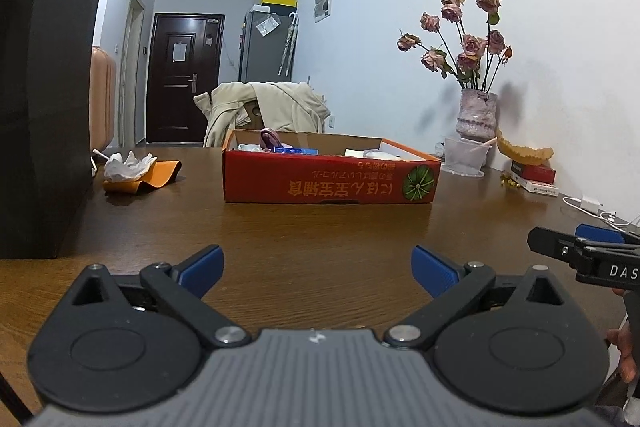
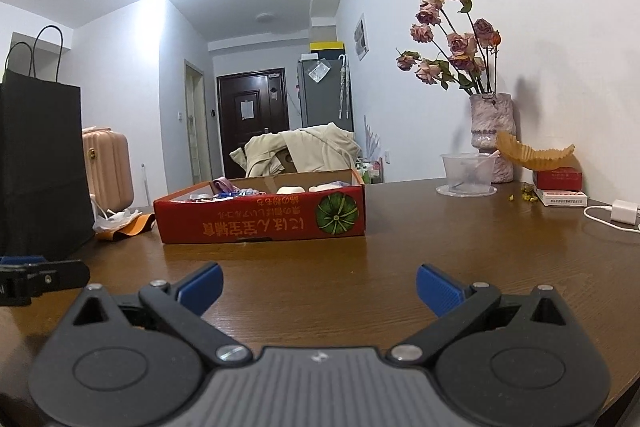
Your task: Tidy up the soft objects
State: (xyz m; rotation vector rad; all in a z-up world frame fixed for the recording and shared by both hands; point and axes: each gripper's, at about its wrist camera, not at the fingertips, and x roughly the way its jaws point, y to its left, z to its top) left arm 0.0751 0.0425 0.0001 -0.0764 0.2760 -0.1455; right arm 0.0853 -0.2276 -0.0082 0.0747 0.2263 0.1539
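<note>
Currently one crumpled white tissue (image 1: 129, 167) lies on one orange cloth (image 1: 160, 174) at far left, beside one black bag (image 1: 44, 87). One red cardboard box (image 1: 332, 183), long axis left-right, sits dead ahead, beyond both sets of fingers. Left gripper (image 1: 318, 267) is judged nearer the tissue. Right gripper (image 2: 318, 287) flanks it. Both stand fully spread, empty.

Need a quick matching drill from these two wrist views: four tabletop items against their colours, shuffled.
Items:
1. paper bag
2. cardboard box
3. suitcase
4. charger

Colours:
A. white
B. red
C. black
D. pink

Pairs: 1-C, 2-B, 3-D, 4-A
</note>
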